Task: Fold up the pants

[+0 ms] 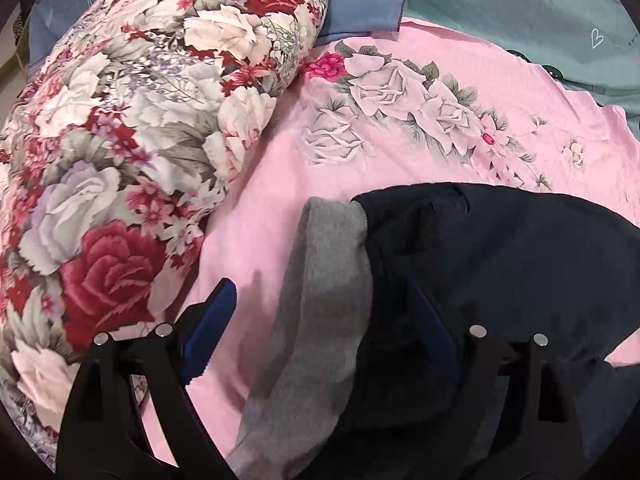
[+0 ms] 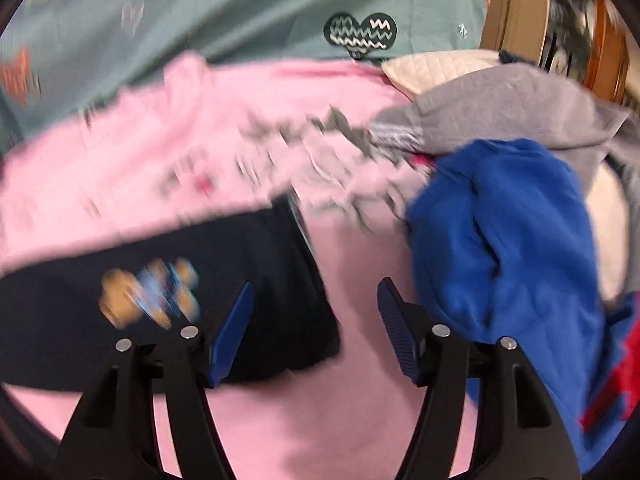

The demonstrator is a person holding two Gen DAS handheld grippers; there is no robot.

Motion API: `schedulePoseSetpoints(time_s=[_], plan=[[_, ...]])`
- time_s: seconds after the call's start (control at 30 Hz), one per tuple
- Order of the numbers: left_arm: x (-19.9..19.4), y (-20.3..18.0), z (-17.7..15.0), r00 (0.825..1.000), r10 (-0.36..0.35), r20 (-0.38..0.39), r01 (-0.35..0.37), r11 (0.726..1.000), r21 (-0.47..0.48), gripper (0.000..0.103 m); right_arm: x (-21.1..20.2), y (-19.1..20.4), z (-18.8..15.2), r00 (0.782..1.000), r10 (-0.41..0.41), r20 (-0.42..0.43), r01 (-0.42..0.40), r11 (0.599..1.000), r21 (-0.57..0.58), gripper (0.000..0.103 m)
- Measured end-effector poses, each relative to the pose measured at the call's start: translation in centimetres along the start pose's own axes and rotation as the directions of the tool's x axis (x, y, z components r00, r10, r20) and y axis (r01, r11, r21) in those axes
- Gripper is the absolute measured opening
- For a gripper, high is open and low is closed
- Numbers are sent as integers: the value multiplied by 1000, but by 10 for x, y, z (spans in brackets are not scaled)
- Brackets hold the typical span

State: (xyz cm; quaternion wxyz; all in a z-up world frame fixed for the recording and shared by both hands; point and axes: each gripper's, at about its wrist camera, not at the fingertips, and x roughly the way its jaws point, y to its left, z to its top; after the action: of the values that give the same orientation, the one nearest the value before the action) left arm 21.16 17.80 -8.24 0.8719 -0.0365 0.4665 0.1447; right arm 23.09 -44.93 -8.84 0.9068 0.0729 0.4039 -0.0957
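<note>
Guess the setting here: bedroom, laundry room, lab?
Most likely a bedroom, work done on a bed: a pink floral sheet as the surface, a rolled floral quilt beside it, and a teal printed cover behind. Loose clothes lie piled at one side.

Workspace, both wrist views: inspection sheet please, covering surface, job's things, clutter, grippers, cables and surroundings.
Surface: pink floral sheet on a bed.
Job's things: dark navy pants, grey lining exposed, lying folded over on the sheet.
Clutter: floral quilt roll; blue garment and grey garment heaped together.
Grippers: left gripper open, straddling the pants' lined edge; right gripper open, nothing between its fingers.
Cables: nothing seen.
Surroundings: teal printed bedding; right view motion-blurred.
</note>
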Motion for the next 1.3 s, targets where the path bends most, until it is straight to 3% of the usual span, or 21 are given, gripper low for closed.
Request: schedulePoseSetpoints(time_s=[0.17,0.2,0.27,0.37,0.43,0.5,0.57,0.6,0.63,0.67,0.73,0.8,0.97,1.03,1.07,1.1,1.13,1.2,1.23,1.27,1.3], plan=[[13,0,6,999,-34,-22,33,999,-16,88,35,9,28,996,63,-56,-62,998,19,62],[14,0,7,999,-42,-24,42,999,-22,88,40,13,31,995,63,-73,-62,998,7,53],[16,3,8,998,-66,-17,65,997,-48,87,59,21,36,986,67,-151,-71,997,-23,4],[21,2,11,996,-83,-26,82,995,-50,80,61,25,45,993,34,-109,-40,998,-49,3],[21,-1,15,997,-74,-19,73,996,-48,80,64,14,48,998,-33,-62,34,999,17,4],[20,-3,19,998,-66,-11,65,997,-46,79,69,10,44,996,-73,-58,77,996,54,10],[20,-4,23,998,-63,-11,63,997,-39,81,65,22,43,993,-102,-55,101,995,-16,15],[20,-4,25,998,-60,-11,59,998,-36,81,59,26,42,993,-106,-55,104,994,-41,26],[21,-4,26,998,-56,-13,55,998,-37,82,51,27,42,993,-109,-40,108,993,-37,52],[23,-3,27,999,-52,-17,51,998,-40,85,40,27,41,993,-117,-11,117,993,-18,63],[30,-1,29,997,-61,-40,58,997,-58,86,10,21,36,995,-83,54,82,996,22,64],[41,1,30,991,-100,-92,92,992,-87,63,-9,18,31,998,-28,60,27,999,18,64],[37,-8,32,992,-100,-76,96,994,-59,38,-29,9,3,998,66,-2,-66,997,36,73],[33,-10,33,996,-75,-55,72,996,-51,33,-15,14,-4,997,14,-78,-14,1000,0,73],[28,-11,33,998,-53,-34,51,998,-46,26,-3,15,-6,992,-17,-124,16,1000,-7,73],[22,-12,33,1000,-23,-1,23,999,-33,11,6,16,-9,987,-29,-158,29,1000,0,73],[13,-16,34,999,13,42,-12,1000,-8,11,16,16,-10,984,-10,-177,16,999,31,71],[1,-20,36,994,64,86,-65,998,7,11,28,19,-9,982,8,-187,5,997,71,55],[-1,-22,37,992,82,97,-83,997,7,11,33,22,-9,979,0,-205,13,998,60,42],[0,-22,39,992,88,95,-89,996,4,11,33,28,-7,979,-14,-201,23,999,41,22],[4,-22,41,992,97,84,-97,995,-5,11,32,37,-5,979,1,-202,5,1000,27,16]])
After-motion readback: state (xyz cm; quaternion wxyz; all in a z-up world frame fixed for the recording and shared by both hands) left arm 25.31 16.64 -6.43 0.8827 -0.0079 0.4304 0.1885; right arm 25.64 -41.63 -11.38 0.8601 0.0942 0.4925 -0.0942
